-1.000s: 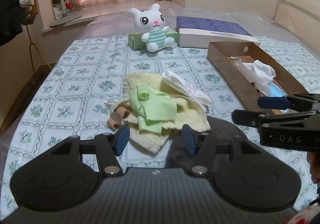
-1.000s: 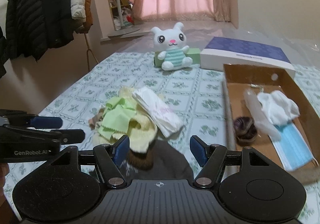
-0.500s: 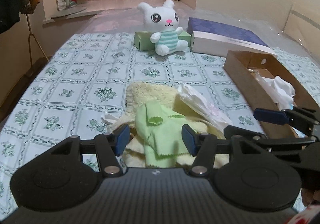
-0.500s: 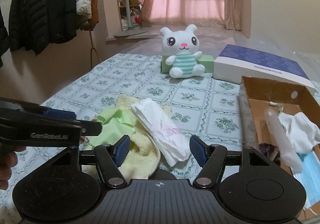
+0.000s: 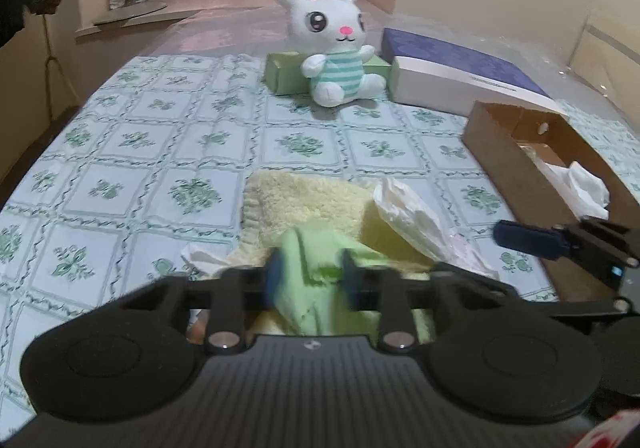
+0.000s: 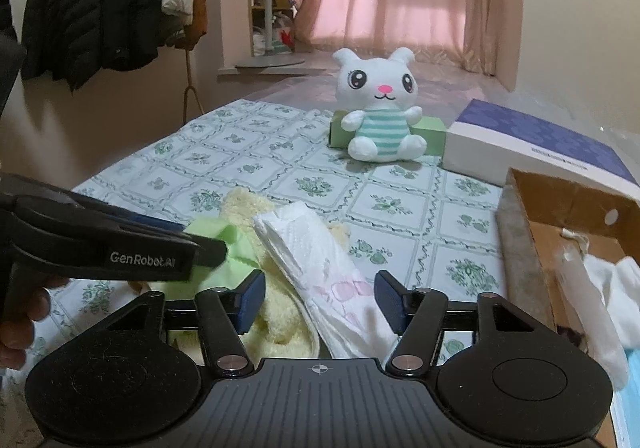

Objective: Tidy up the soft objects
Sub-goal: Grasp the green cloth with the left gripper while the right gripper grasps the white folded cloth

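Pinching the green cloth (image 5: 316,280), the left gripper (image 5: 310,280) has just been closing, so next it should lift toward the box (image 5: 516,152).

The pads of the left tool (image 5: 308,280) are smeared by motion blur, so their contact with the green cloth (image 5: 316,288) cannot be made out sharply. The cardboard box (image 6: 560,232) is cut off by the right edge in the right wrist view, and its contents are partly hidden. The yellow towel (image 6: 280,312) is largely covered by the white pad (image 6: 320,268).
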